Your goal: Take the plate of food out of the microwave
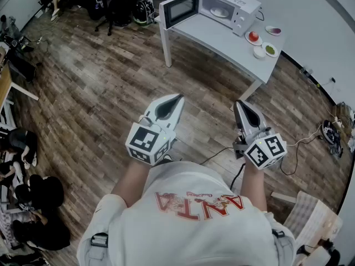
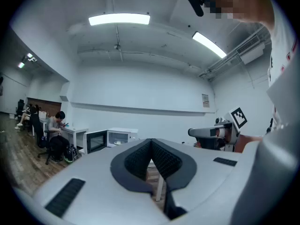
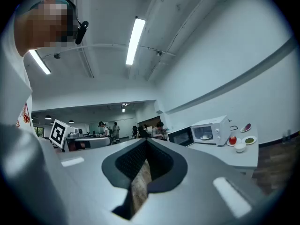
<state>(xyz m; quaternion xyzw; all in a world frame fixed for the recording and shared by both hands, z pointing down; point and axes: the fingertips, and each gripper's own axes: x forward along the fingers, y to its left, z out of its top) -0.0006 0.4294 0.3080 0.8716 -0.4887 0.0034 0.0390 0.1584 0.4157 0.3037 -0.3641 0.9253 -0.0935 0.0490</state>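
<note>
From the head view I have both tools held low in front of my body over the wooden floor, well apart from the white table. The microwave stands on that table with its door swung wide open, so the way in is free. The plate I'm after sits inside the oven. A few small dishes lie just beside the microwave, on the side away from the door, so I judge they won't hinder the reach. The left gripper and right gripper both point towards the table, side by side.

In the left gripper view the jaws are clenched with their tips together and nothing between them; only floor shows through the gap nearer the base. The microwave is small and far off, past the tips.

In the right gripper view the jaws are likewise pressed together and empty. The microwave lies off to the right, with the plate faintly visible inside.

My reading: this is the approach. Closed jaws suit carrying the tools across the room, and they'll need to part before either can take the plate's rim.
</note>
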